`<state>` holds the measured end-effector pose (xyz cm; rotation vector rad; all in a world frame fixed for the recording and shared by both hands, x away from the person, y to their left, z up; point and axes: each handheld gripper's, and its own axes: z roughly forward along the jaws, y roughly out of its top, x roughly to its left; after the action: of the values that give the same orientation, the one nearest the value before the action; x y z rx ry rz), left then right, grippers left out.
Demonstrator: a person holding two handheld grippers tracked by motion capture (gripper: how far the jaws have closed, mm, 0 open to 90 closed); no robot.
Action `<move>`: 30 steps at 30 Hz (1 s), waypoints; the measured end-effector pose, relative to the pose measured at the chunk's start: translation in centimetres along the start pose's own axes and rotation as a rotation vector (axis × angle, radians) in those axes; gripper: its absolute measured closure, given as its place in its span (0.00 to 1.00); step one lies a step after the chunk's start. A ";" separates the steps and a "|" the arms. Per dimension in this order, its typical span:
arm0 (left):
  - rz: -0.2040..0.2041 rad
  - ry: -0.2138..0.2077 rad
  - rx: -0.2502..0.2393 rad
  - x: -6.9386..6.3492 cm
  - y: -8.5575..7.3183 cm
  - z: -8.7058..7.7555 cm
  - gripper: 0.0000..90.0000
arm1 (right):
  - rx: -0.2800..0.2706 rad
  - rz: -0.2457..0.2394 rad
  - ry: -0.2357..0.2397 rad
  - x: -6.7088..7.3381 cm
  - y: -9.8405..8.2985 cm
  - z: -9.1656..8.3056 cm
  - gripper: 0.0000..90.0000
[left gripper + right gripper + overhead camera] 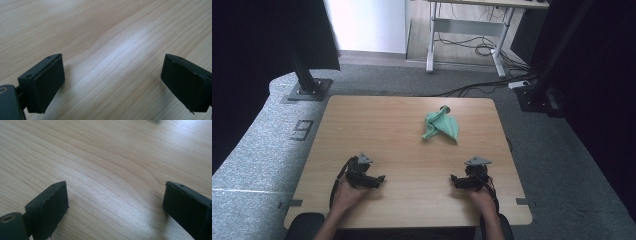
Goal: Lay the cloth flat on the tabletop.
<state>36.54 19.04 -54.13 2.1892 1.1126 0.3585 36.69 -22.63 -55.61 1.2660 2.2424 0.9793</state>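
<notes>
A crumpled green cloth (440, 125) lies on the wooden table (377, 125), right of centre toward the far edge. My left gripper (381, 178) rests low over the near left part of the table, held by a hand, its tips pointing right. In the left gripper view its jaws (112, 82) stand wide apart over bare wood, nothing between them. My right gripper (453, 179) sits at the near right, tips pointing left toward the other one. Its jaws (116, 207) are likewise spread over bare wood. Both are well short of the cloth.
The table stands on grey carpet. Black frame posts (304, 75) rise at the back left and back right. A white desk frame (464, 30) and floor cables (484, 85) lie beyond the far edge.
</notes>
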 end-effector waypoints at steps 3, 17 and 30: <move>0.011 -0.017 -0.010 -0.3 0.7 0.2 0.08 | 0.000 0.000 0.000 0.0 0.0 0.0 0.07; 0.090 -0.058 -0.049 -1.8 5.2 1.5 0.17 | 0.001 0.000 0.000 0.0 0.0 0.0 0.07; 0.173 -0.070 -0.082 -2.5 11.5 3.5 0.24 | 0.001 0.000 0.001 0.0 0.0 0.0 0.06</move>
<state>43.88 10.60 -49.07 2.2131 0.8583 0.3924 36.69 -22.63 -55.61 1.2665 2.2439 0.9791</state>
